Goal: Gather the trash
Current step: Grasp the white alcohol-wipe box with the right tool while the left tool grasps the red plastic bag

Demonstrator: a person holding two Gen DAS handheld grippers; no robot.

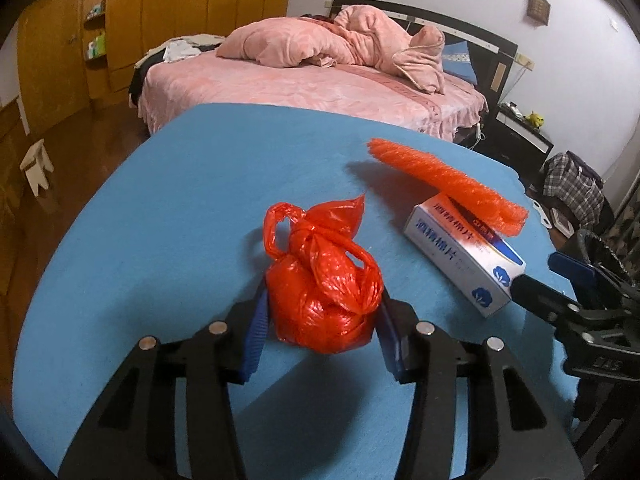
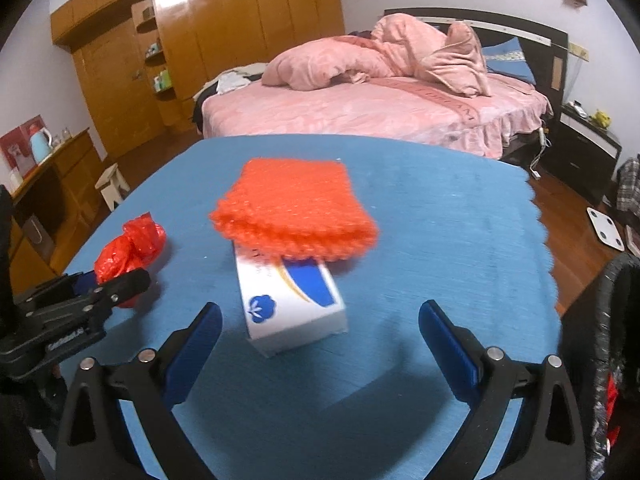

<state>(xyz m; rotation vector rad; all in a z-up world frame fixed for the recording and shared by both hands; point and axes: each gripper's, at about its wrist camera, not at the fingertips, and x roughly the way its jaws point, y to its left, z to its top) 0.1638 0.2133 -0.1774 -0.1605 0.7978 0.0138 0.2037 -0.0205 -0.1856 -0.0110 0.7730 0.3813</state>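
While your left tool point(image 1: 322, 320) pinches the knotted red bag point(image 1: 324, 280) between its blue pads, ready for lifting, your right tool point(image 2: 320, 340) hangs wide open and empty, lined up on the white box point(image 2: 292, 304). A folded orange bubble wrap point(image 2: 292, 212) rests tilted on that box. All sit on a blue desk point(image 2: 440, 220). At the right edge stands what may be a bin point(image 2: 616, 320). Beyond are a pink bed point(image 2: 360, 108) and wooden wardrobes point(image 2: 224, 20).
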